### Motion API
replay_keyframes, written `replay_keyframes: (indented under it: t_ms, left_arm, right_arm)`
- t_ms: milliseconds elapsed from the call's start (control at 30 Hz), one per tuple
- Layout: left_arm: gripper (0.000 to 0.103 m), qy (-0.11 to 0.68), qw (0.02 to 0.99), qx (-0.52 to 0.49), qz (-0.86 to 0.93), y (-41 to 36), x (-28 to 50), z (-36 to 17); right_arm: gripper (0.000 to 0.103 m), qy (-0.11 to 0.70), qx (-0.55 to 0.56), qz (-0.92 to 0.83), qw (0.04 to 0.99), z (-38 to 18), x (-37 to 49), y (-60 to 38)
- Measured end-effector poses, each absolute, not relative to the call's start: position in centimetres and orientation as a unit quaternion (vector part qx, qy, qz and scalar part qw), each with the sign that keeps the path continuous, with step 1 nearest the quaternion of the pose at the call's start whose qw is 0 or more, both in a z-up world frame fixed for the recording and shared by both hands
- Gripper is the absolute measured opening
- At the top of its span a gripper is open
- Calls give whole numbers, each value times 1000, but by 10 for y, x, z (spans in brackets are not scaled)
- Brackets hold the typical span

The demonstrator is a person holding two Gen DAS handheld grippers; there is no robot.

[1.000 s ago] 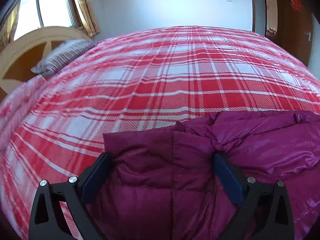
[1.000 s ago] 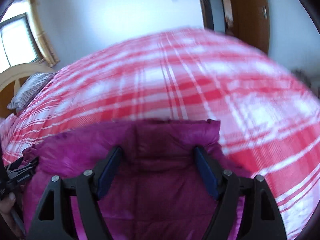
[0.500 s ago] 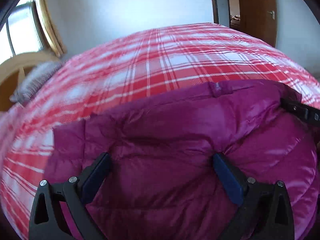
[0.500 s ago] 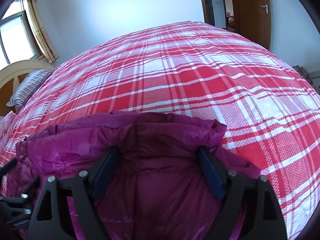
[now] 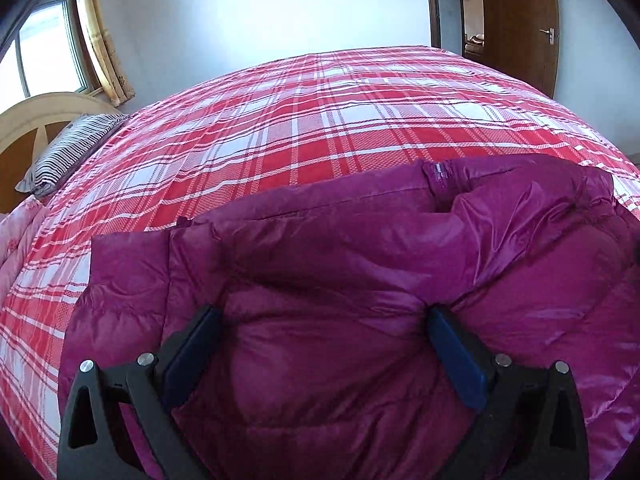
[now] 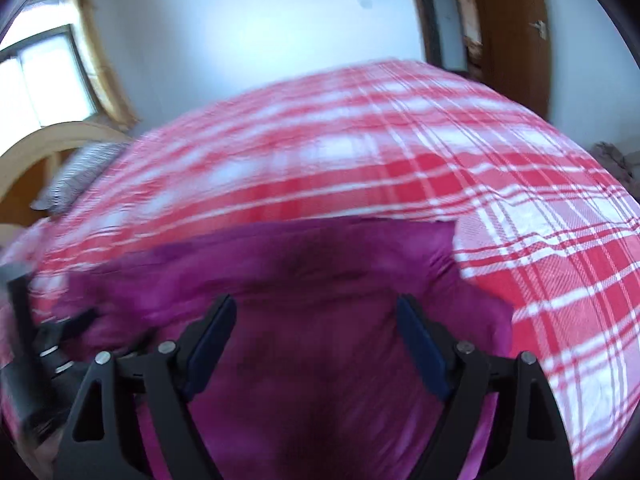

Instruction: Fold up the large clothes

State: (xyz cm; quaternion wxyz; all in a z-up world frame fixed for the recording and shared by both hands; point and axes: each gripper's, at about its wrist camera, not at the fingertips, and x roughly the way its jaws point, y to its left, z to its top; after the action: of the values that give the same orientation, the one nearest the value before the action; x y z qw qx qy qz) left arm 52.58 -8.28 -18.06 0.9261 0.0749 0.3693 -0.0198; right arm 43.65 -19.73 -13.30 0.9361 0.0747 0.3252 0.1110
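A magenta puffer jacket [image 5: 360, 248] lies bunched on the near part of a bed covered in a red and white plaid sheet [image 5: 312, 120]. My left gripper [image 5: 320, 312] stands open right over the jacket's padded body, with fabric bulging up between its wide-apart blue pads [image 5: 456, 360]. In the right wrist view, which is blurred, the jacket [image 6: 320, 264] ends in a straight far edge and a corner at the right. My right gripper [image 6: 315, 300] hangs open above that end, nothing pinched between its fingers. The left gripper [image 6: 76, 320] appears as a dark blur at the left edge.
A striped pillow [image 5: 68, 152] and a curved wooden headboard [image 5: 36, 116] are at the far left, under a window [image 5: 44, 52]. A pink quilt [image 5: 16, 240] lies along the bed's left side. A brown door [image 5: 516, 24] stands at the back right.
The left view swung right onto the jacket's body, then held still. The right gripper's tip has left that view's right edge. The right view has gone blurred and drawn back from the jacket.
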Motion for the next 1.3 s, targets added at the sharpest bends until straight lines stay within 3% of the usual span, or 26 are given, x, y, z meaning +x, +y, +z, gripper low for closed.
replay_keyframes:
  t_ms: [200, 433, 733, 867, 1000, 1167, 1200, 1300]
  left_arm:
    - [102, 370, 926, 66, -23, -79, 525, -180]
    - [102, 375, 925, 59, -21, -73, 519, -174]
    - [102, 317, 948, 31, 9, 15, 403, -137]
    - [102, 331, 942, -19, 48, 73, 380, -158]
    - [102, 381, 914, -142, -4, 109, 380, -194]
    - [102, 360, 917, -162, -48, 104, 372, -192]
    - [99, 357, 918, -163, -57, 101, 371, -191]
    - [73, 365, 915, -152, -80, 90, 372, -194]
  right_arm:
    - [85, 312, 45, 141, 938, -143, 393, -169]
    - [86, 331, 33, 134, 933, -170, 402, -166]
    - [91, 351, 14, 131, 927, -178, 410, -158]
    - [92, 351, 14, 132, 927, -177, 413, -157]
    - [92, 349, 10, 130, 928, -177, 408, -158]
    - [88, 330, 25, 131, 935, -158, 378, -157]
    - [88, 316, 33, 152, 936, -151, 364, -154]
    - [88, 295, 4, 179, 938, -146, 339, -134]
